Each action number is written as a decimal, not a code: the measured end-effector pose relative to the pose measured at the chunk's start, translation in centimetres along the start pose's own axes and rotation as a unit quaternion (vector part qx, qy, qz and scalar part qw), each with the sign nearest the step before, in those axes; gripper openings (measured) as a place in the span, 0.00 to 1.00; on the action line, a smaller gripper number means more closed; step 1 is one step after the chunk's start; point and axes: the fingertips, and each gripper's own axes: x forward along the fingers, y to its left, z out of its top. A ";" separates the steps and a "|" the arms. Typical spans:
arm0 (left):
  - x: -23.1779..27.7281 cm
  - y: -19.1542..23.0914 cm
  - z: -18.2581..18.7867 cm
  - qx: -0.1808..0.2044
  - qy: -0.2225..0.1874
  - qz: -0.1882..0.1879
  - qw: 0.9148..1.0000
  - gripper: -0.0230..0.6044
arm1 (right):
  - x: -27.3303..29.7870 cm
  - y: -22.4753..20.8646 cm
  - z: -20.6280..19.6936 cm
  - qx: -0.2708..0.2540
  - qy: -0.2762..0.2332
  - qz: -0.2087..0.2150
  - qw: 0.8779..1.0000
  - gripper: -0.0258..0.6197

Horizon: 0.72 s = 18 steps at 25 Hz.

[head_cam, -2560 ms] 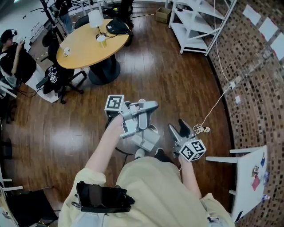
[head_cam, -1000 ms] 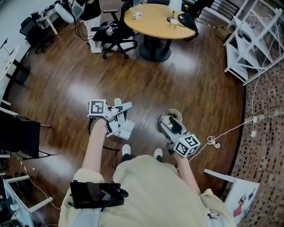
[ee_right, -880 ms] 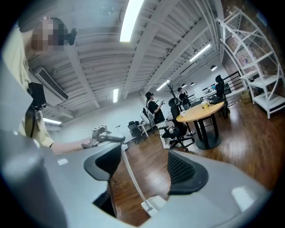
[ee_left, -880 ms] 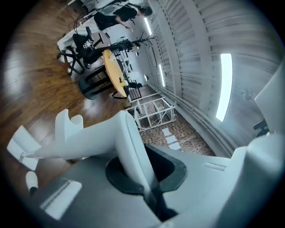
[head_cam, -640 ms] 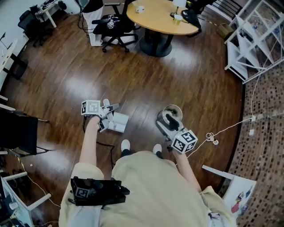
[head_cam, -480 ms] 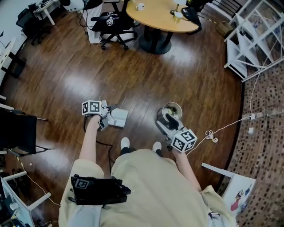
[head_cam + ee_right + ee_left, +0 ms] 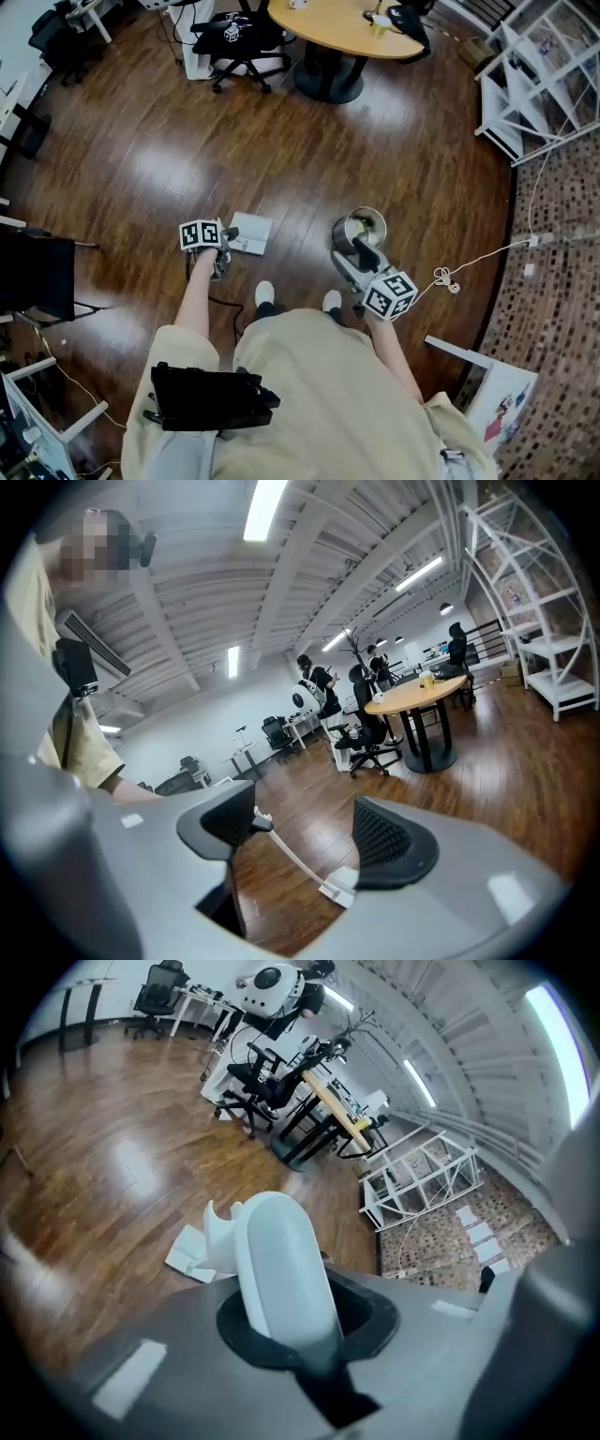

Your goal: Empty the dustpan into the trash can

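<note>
head view had the dustpan [image 7: 249, 232] lying flat on the wood floor [image 7: 309, 159], just ahead of the person's left shoe [image 7: 265, 298]. the trash can [image 7: 348, 228] stood upright off to the right, well clear of the pan.

left tongs [image 7: 225, 248] sat low at the pan's near end. left gripper view showed them clamped round the white handle [image 7: 281, 1269], the jaws only just easing apart a touch w/ the handle btwn them.

right tongs [image 7: 361, 251] hovered at the can's near rim. right gripper view showed the 2 black pads [image 7: 394, 846] standing apart and gripping nothing. a thin white strip [image 7: 286, 850] crossed the gap btwn them; what it was couldn't be told.

progress, as a judgement:
- the pan was level on the floor and away from the can, so that was no tipping pose.
- its tray looked bare white from above w/ no debris made out, though it was too small to be sure. the can's contents were unreadable.
- a bare tray plus a loosening grip leaned toward the emptying being done and the pan being parked.
- in that case, what was left was prob just letting go of the handle and pulling the hand clear.
- if it wasn't emptied, all of it remained: lift, carry over the can, tip.
</note>
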 end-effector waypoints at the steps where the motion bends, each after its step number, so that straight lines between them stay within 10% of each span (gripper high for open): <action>1: -0.3 0.5 -0.9 0.009 0.009 0.015 1.000 0.09 | 0.2 0.2 -0.2 0.001 0.001 0.003 1.000 0.53; 7: -1.7 2.7 -6.9 0.085 0.066 0.078 0.991 0.44 | 0.9 0.8 -0.5 -0.003 0.002 0.020 1.000 0.53; 18: -5.4 3.6 -12.5 0.087 0.056 0.127 0.986 0.84 | 1.2 0.9 0.5 0.006 -0.006 0.050 0.999 0.53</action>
